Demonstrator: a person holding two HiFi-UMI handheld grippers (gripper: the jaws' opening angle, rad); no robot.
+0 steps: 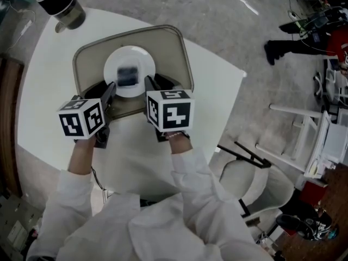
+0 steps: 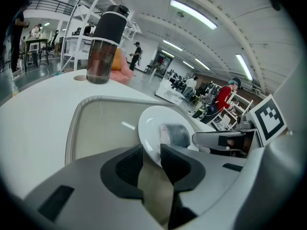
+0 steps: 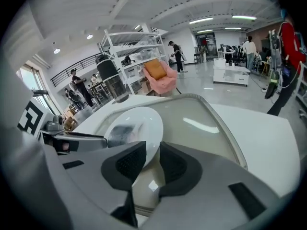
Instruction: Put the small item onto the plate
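On table (image 1: 49, 97), tray (image 1: 169, 47) central; plate (image 1: 116, 64) in tray, item (image 1: 128, 76) on plate. Behind tray at 11 o'clock, bottle (image 1: 60, 1). At plate rim: left gripper (image 1: 111, 86) 7 o'clock, right gripper (image 1: 149, 81) 5 o'clock.

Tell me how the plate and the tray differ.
The plate is round and white; the tray is beige and squarish with rounded corners. The plate is smaller and fits inside the tray's outline. A dark small item lies on the plate, not on the tray's floor. Both have raised rims.

No text, label or number is legible.
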